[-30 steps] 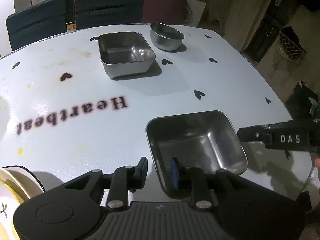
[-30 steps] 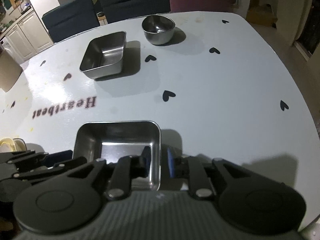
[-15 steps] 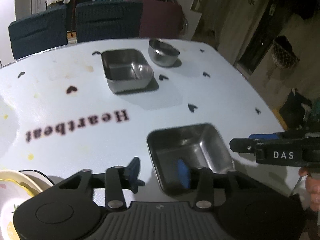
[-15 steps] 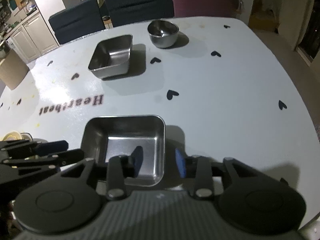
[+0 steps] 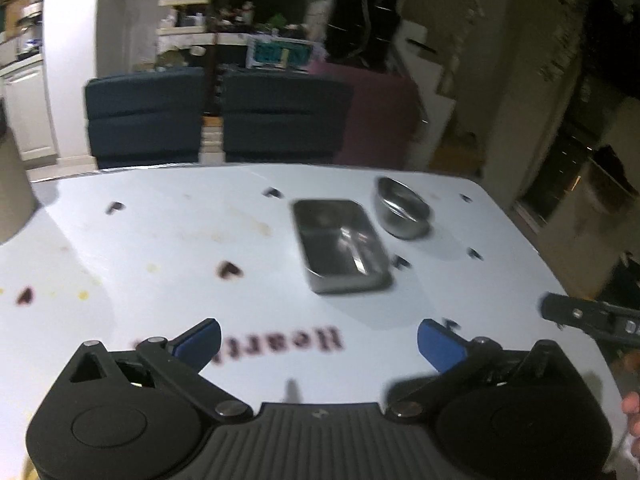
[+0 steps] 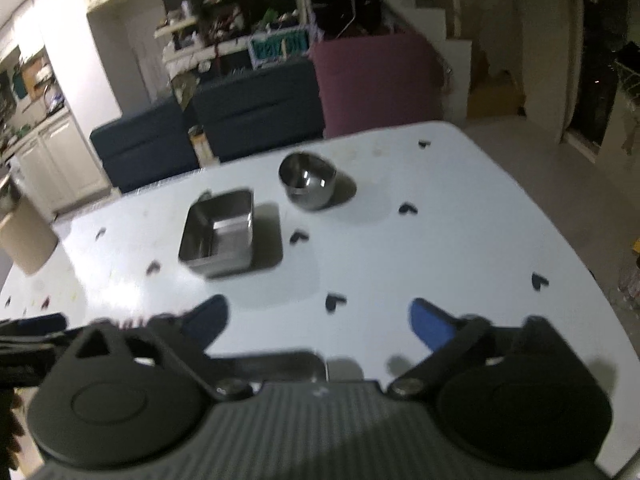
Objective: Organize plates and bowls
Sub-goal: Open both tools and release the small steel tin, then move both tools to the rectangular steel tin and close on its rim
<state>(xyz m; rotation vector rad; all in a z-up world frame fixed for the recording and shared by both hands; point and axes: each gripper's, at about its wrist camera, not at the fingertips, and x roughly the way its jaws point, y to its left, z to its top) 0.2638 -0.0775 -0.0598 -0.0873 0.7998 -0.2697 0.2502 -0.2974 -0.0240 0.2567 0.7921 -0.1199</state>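
Observation:
A square steel tray (image 5: 340, 244) sits on the far half of the white table (image 5: 160, 264), with a round steel bowl (image 5: 401, 208) just to its right. Both show in the right wrist view too: the tray (image 6: 218, 232) and the bowl (image 6: 308, 180). My left gripper (image 5: 318, 340) is open wide and empty, raised over the table's near part. My right gripper (image 6: 316, 318) is open wide and empty too. A second steel tray's far rim (image 6: 280, 364) shows just under the right gripper's body, mostly hidden.
Dark blue chairs (image 5: 216, 116) and a maroon chair (image 5: 380, 120) stand behind the table's far edge. The right gripper's tip (image 5: 588, 316) shows at the right edge of the left wrist view. The table's right edge (image 6: 560, 240) drops to the floor.
Both grippers opened wide, let go of the near steel tray, then lifted and tilted up. The near tray has dropped almost out of both views.

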